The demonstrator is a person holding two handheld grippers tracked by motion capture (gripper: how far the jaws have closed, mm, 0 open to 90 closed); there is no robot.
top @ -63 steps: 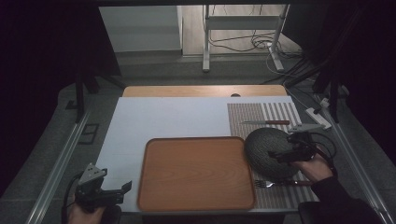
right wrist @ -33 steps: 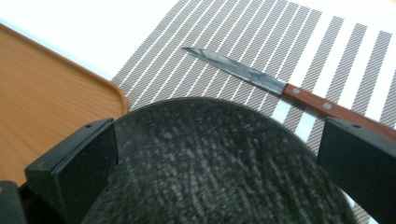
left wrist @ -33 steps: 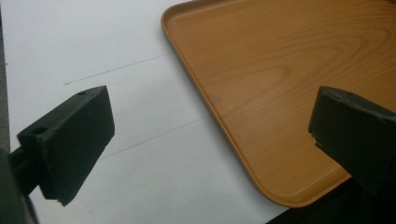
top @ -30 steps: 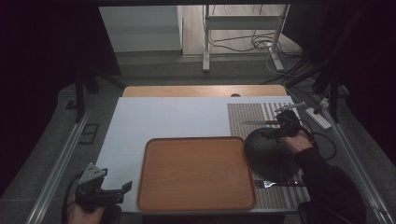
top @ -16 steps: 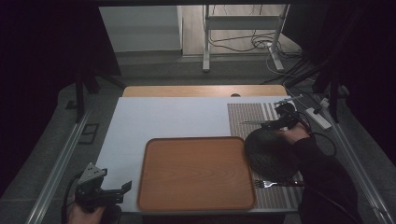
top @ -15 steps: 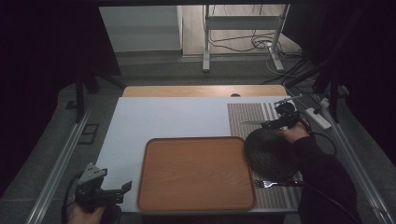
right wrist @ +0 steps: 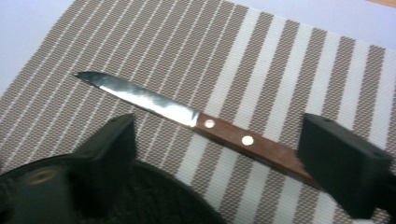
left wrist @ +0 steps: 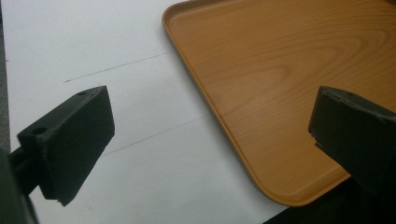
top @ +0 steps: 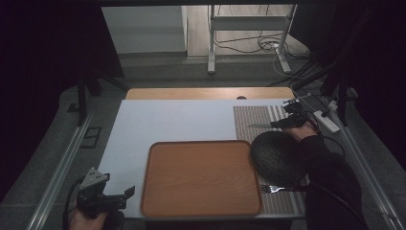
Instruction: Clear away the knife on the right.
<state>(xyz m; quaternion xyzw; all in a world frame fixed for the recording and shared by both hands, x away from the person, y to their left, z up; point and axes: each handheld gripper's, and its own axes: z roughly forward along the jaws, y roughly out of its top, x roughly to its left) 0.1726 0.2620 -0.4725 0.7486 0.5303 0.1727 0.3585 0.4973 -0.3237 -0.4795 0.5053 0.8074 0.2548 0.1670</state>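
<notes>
A knife (right wrist: 196, 119) with a brown wooden handle and a steel blade lies on the striped placemat (right wrist: 280, 60), also seen as the knife (top: 261, 125) in the high view. My right gripper (right wrist: 224, 156) hovers over its handle, jaws apart on either side and not pressing it; they have just been closing a little. This right gripper (top: 283, 123) is beyond the black plate (top: 277, 155). My left gripper (top: 125, 194) is open and holds nothing at the table's near left corner. In its own view the left gripper (left wrist: 205, 140) spans the edge of the wooden tray (left wrist: 289, 70).
The wooden tray (top: 201, 177) fills the near middle of the white table (top: 167, 120). A fork (top: 277, 188) lies on the placemat (top: 258, 115) near the front edge. The black plate (right wrist: 149, 196) sits just under the right jaws. A power strip (top: 325, 120) lies off the right side.
The right gripper has moved from the plate's right side to the far side of it and down over the knife handle. The left gripper has stayed put.
</notes>
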